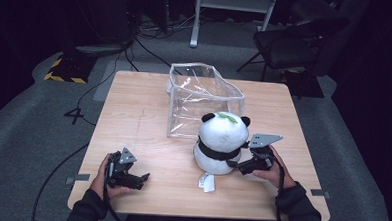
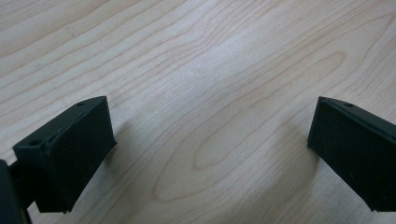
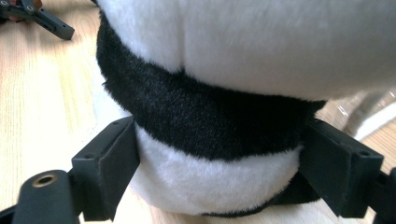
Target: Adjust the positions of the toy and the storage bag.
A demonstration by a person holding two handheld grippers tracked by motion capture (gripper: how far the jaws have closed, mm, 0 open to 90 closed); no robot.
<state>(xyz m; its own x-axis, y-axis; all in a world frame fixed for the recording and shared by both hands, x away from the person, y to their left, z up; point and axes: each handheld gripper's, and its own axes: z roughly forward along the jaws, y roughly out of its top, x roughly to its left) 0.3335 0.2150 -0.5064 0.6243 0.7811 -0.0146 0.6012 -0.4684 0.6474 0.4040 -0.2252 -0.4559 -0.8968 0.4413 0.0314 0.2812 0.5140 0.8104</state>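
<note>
Jaws of right gripper (image 1: 237, 166) spread wide at base of panda plush (image 1: 221, 143), right side. Plush upright on table (image 1: 133, 118), just in front of clear plastic bag (image 1: 200, 98), white tag (image 1: 207, 182) at its foot. Left gripper (image 1: 142, 178) near front left edge, parted, nothing between. Left gripper view: both jaws wide apart over bare wood. Right gripper view: pads (image 3: 114, 175) flanking plush (image 3: 219, 140) lower body, touching fur, no visible squeeze.

Left gripper (image 1: 142, 178) lies low by the near edge, jaws wide; right gripper (image 1: 234, 165) level, jaws spread, pointing left.
</note>
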